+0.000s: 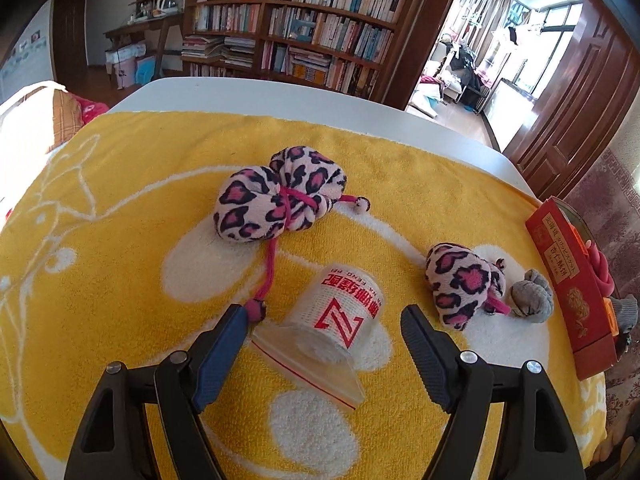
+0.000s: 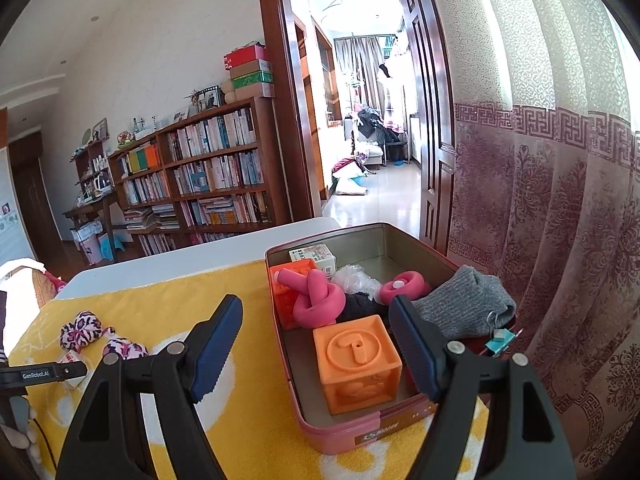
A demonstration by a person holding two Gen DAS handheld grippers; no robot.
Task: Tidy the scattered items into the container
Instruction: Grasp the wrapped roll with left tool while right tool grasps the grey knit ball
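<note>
Bandage roll bagged between spread left fingers; pink cord alongside; right fingers released over tin.

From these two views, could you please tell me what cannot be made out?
- Tin contents: left wrist view shows only its red side, the wall hides them.
- Black item in the tin: right wrist view, pink knot and orange block cover most of it.
- Bagged roll: right wrist view, left gripper hides it.
</note>
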